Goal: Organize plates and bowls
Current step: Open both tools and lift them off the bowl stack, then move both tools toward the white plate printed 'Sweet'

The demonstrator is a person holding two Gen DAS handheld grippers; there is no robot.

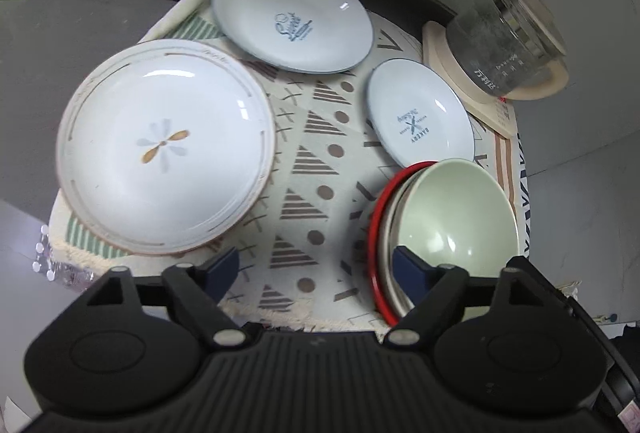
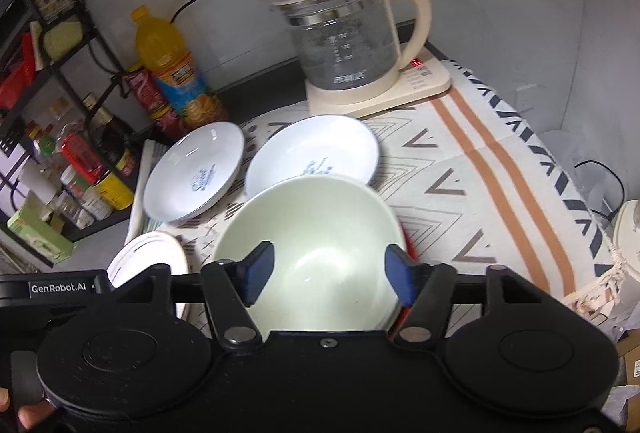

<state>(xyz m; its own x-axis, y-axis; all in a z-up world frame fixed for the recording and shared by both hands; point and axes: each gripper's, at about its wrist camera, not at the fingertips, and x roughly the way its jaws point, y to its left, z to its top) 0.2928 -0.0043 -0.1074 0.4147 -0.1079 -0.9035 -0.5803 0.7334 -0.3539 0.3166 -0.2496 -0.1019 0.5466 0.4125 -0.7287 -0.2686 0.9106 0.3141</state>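
Note:
A pale green bowl (image 1: 452, 217) sits on top of a stack with a beige bowl and a red bowl (image 1: 376, 245) on the patterned cloth. A large flower plate (image 1: 160, 149), a mid-size blue-rimmed plate (image 1: 292, 17) and a small "Bakery" plate (image 1: 420, 113) lie around it. My left gripper (image 1: 316, 265) is open and empty, above the cloth left of the stack. My right gripper (image 2: 326, 273) is open, its fingers spread over the green bowl (image 2: 320, 233), without clamping it. The two blue-rimmed plates (image 2: 192, 173) (image 2: 316, 153) lie beyond.
A glass kettle (image 2: 348, 33) on a cream base stands at the back of the cloth (image 2: 480, 173). A juice bottle (image 2: 172, 69), cans and a black shelf rack (image 2: 52, 93) with jars stand at the left. The counter edge drops off at the right.

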